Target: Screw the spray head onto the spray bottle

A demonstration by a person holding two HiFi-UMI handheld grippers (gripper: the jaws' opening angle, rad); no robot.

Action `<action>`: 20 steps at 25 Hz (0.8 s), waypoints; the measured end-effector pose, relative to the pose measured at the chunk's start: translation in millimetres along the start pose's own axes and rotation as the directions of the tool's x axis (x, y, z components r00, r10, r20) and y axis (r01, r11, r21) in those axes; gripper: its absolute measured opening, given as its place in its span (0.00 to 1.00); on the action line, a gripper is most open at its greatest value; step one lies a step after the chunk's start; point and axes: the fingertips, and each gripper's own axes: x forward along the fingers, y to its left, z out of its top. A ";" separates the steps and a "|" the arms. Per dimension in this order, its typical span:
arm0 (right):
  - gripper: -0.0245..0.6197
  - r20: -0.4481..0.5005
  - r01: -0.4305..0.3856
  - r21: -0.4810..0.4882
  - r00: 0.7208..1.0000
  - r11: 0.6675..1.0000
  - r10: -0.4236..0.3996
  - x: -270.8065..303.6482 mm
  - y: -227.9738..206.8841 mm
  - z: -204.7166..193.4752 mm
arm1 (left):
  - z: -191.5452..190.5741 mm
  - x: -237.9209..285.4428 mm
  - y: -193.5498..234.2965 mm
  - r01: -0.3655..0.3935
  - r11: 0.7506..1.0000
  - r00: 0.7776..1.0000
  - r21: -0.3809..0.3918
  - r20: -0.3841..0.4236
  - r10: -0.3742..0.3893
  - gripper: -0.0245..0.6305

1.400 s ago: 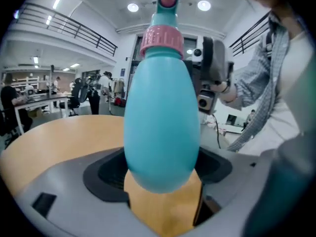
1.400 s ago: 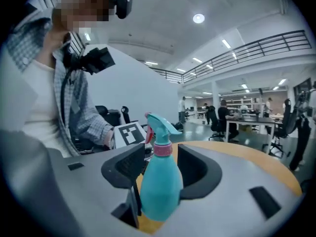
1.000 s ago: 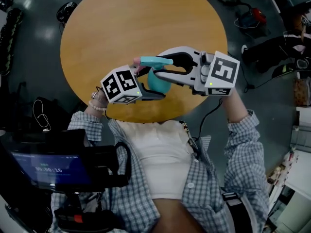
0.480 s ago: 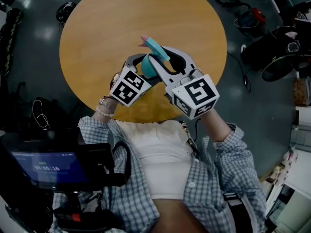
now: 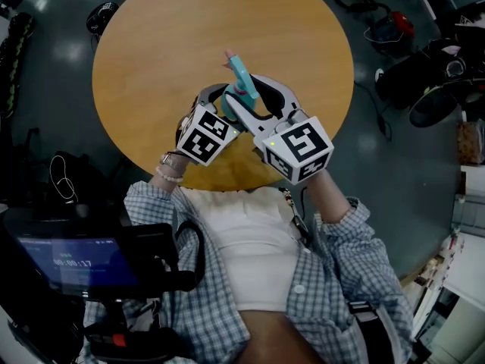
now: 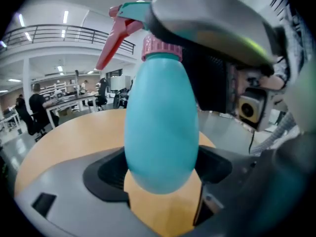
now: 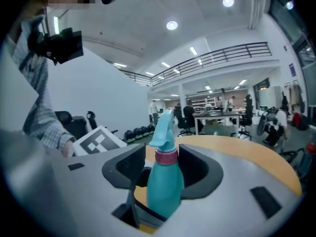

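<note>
A teal spray bottle hangs above the round wooden table, near its front edge. Its teal spray head, with a pink trigger and pink collar, sits on the neck. My left gripper is shut on the bottle's belly, a pad pressing on each side. My right gripper reaches in from the lower right. Its jaws have just been opening and now stand open on either side of the bottle's neck, with a gap on both sides. In the head view the left gripper and right gripper cross closely.
On the dark floor around the table lie a black and red bag, cables and other black gear. A screen on a rig sits at the lower left. Both gripper views show people at desks far behind.
Both grippers turned and moved in over the table. The right one swung from the right side to below the bottle. The bottle's head now points away instead of rightward. The right jaws spread.
</note>
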 end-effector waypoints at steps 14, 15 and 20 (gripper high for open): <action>0.24 -0.092 -0.275 -0.185 0.961 0.943 0.262 -13.2 15.6 -3.7 | -4.3 -14.6 -26.0 0.257 0.963 0.966 0.083 -0.026 -0.256 0.68; 0.24 -0.087 -0.256 -0.196 0.966 0.947 0.243 -12.4 17.0 -5.2 | -5.4 -12.8 -23.2 0.229 0.970 0.973 0.082 -0.023 -0.228 0.68; 0.23 -0.048 -0.197 -0.223 0.980 0.955 0.191 -11.4 21.0 -15.0 | -14.4 -6.5 -13.7 0.131 0.986 0.991 0.099 0.002 -0.131 0.68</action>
